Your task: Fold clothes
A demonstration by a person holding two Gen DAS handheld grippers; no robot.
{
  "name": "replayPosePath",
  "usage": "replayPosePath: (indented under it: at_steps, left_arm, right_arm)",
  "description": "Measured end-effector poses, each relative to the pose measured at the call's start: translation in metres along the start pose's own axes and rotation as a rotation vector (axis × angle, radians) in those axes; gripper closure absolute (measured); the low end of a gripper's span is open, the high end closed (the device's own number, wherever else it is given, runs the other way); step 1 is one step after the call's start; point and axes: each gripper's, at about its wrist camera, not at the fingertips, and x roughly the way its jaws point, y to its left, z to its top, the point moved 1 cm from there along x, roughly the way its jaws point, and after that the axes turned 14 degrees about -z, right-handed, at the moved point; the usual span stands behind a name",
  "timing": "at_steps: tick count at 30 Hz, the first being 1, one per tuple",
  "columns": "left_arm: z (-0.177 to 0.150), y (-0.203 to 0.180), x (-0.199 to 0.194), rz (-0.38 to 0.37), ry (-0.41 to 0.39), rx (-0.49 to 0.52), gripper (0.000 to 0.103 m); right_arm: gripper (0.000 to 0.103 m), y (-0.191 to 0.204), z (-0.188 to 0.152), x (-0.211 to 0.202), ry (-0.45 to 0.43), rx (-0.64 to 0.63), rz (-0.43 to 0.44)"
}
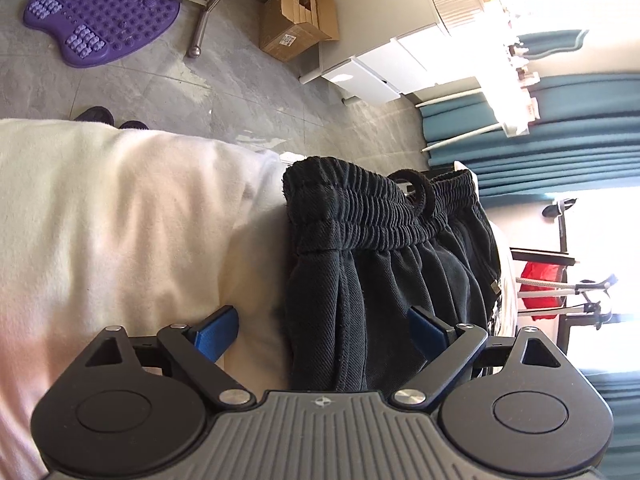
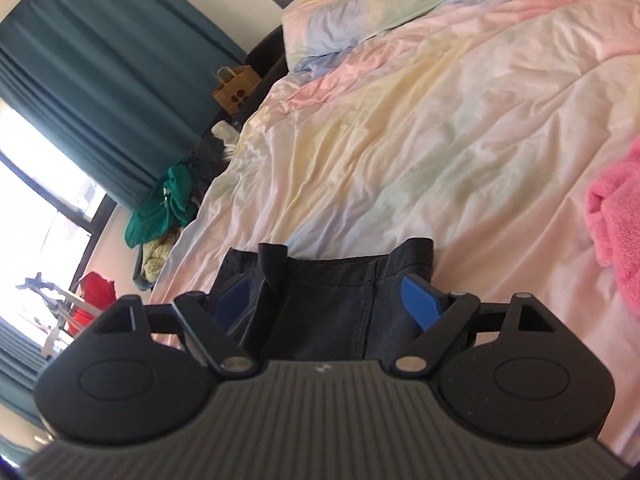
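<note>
Left tool (image 1: 324, 336) stands with its blue fingers (image 1: 218, 330) spread wide, and the black trousers (image 1: 384, 264) run between them, waistband (image 1: 376, 208) end farthest from the camera; nothing is pinched yet. The garment lies along the edge of the bed (image 1: 100, 208), with the floor (image 1: 224, 88) showing beyond, so part of it may hang over that edge. Right tool (image 2: 334, 300) is likewise spread open, its blue fingers (image 2: 420, 300) astride the other end of the same trousers (image 2: 328, 300), which rest on the pastel bed cover (image 2: 420, 128).

To do this step well, I would close each tool squarely on a full thickness of cloth, all layers together, not on a single loose ply. Both grips should sit on matching edges, so the fold lands straight. Lift evenly, keep the fabric taut between the two ends, and carry it further onto the bed, clear of the pink fleece (image 2: 616, 216) at the right.
</note>
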Motion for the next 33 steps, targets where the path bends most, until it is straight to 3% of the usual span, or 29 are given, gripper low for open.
replayPosePath:
  at_steps: [4,7,10,16,19,20,21,24,27,33]
  left_arm:
    - [0.002,0.001,-0.006,-0.008,-0.022,0.005,0.019]
    - [0.0,-0.003,-0.014,-0.052,-0.046,0.031,0.023]
    - [-0.003,-0.009,-0.014,-0.158,-0.032,0.059,0.022]
    - [-0.004,-0.011,0.009,-0.095,0.018,0.064,0.029]
    - [0.0,-0.007,0.018,-0.09,0.033,0.027,0.034]
    - [0.001,-0.006,0.019,-0.098,0.031,0.021,0.035]
    - [0.002,-0.005,0.019,-0.107,0.029,0.015,0.036]
    - [0.002,-0.002,0.015,-0.155,0.024,-0.007,0.043]
    - [-0.001,-0.003,0.016,-0.097,0.023,0.024,0.055]
    - [-0.001,-0.009,0.028,-0.039,0.051,0.072,0.06]
  right_arm:
    - [0.017,-0.007,0.001,0.01,-0.025,0.015,-0.061]
    - [0.018,-0.015,-0.002,0.027,0.053,0.059,-0.086]
    - [0.018,-0.023,-0.007,0.044,0.137,0.114,-0.101]
    - [0.028,-0.015,-0.032,0.074,0.311,0.134,-0.047]
    - [0.044,-0.002,-0.038,0.079,0.314,0.094,-0.041]
    - [0.062,0.002,-0.038,0.08,0.311,0.083,-0.03]
    - [0.087,0.005,-0.037,0.081,0.312,0.074,-0.016]
    - [0.092,0.009,-0.033,0.073,0.283,0.089,0.057]
    - [0.093,0.012,-0.028,0.065,0.243,0.103,0.123]
    - [0.093,0.012,-0.025,0.072,0.279,0.109,0.1]
